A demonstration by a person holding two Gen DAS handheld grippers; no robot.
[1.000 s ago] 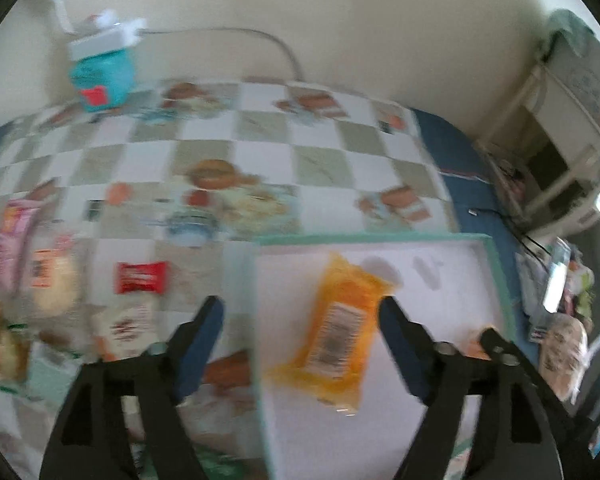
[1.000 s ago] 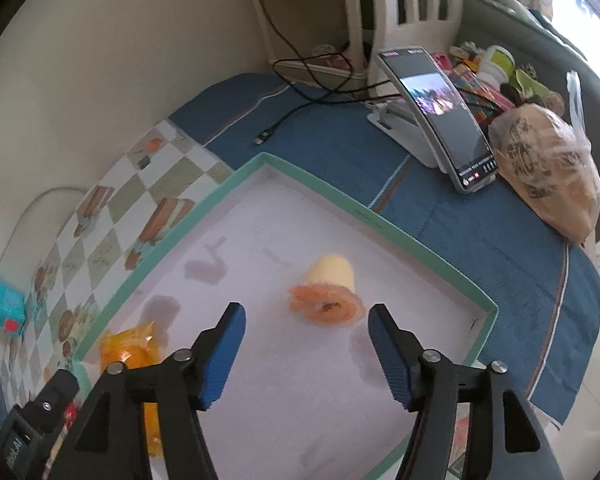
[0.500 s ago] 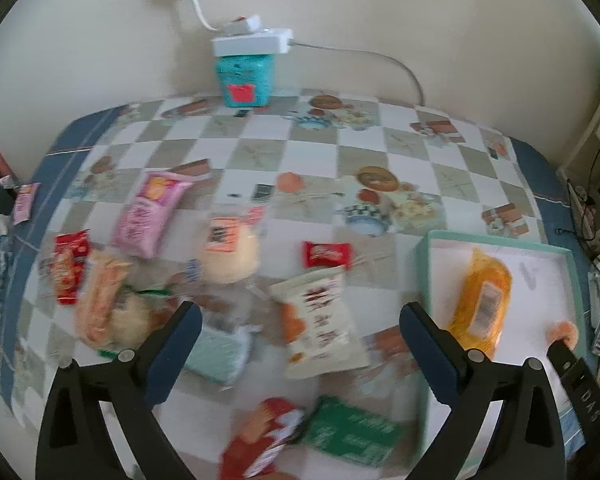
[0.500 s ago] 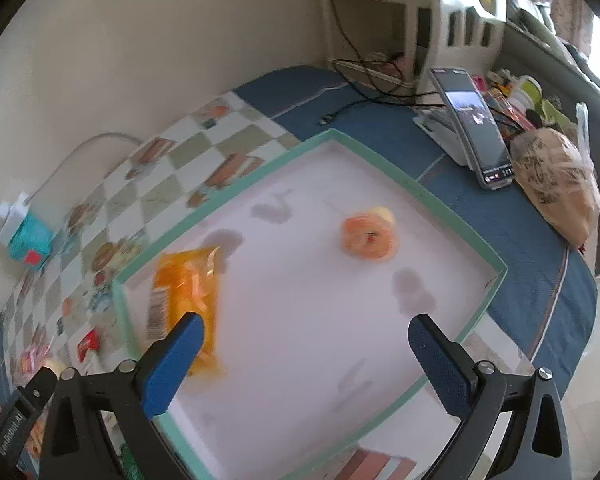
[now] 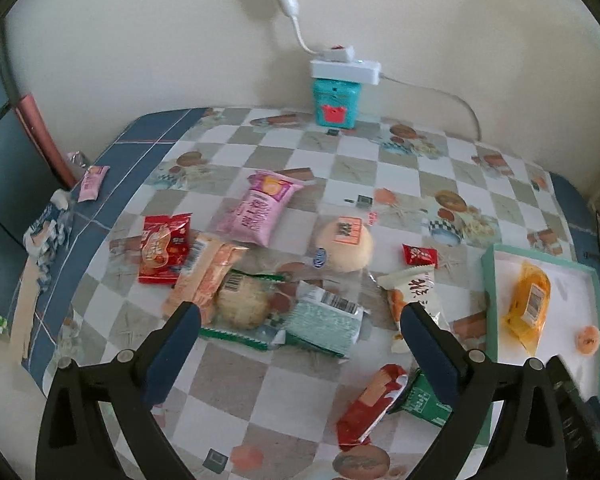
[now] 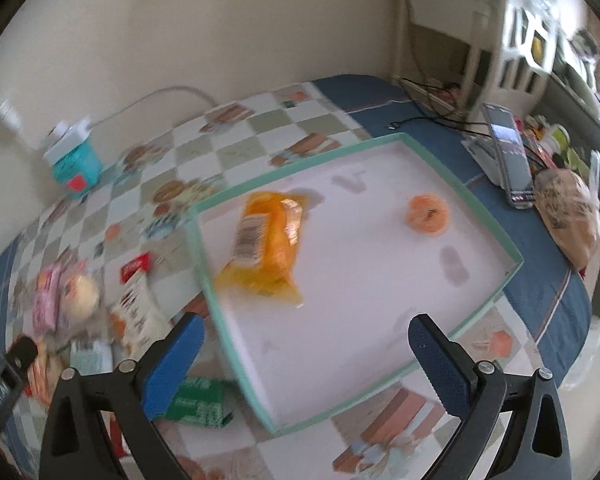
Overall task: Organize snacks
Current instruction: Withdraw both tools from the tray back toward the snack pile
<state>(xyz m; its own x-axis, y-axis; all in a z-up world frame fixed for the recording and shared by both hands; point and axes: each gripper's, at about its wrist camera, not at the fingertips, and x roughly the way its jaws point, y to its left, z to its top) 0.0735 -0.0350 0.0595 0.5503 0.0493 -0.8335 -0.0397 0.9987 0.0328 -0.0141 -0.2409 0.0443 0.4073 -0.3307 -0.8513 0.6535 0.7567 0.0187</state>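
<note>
A shallow white tray with a teal rim (image 6: 488,216) (image 5: 487,280) lies on the checked tablecloth. An orange packet (image 6: 266,236) (image 5: 530,304) and a small round orange snack (image 6: 427,213) (image 5: 588,340) lie in it. Left of the tray, several wrapped snacks are scattered: a pink bag (image 5: 260,208), a round bun (image 5: 344,246), a red packet (image 5: 164,248), a pale green packet (image 5: 324,322). My left gripper (image 5: 300,320) hangs open above the snack pile, empty. My right gripper (image 6: 304,328) hovers open over the tray's near edge, holding nothing.
A teal box with a white power strip on top (image 5: 338,96) stands at the wall. A phone on a stand (image 6: 508,156), cables and a bagged loaf (image 6: 568,216) sit beyond the tray. A red and a green packet (image 5: 380,400) lie near the table's front.
Both grippers opened wider and drew back from the tray, leaving the orange packet and round snack lying in it. The left view swung left onto the snack pile.
</note>
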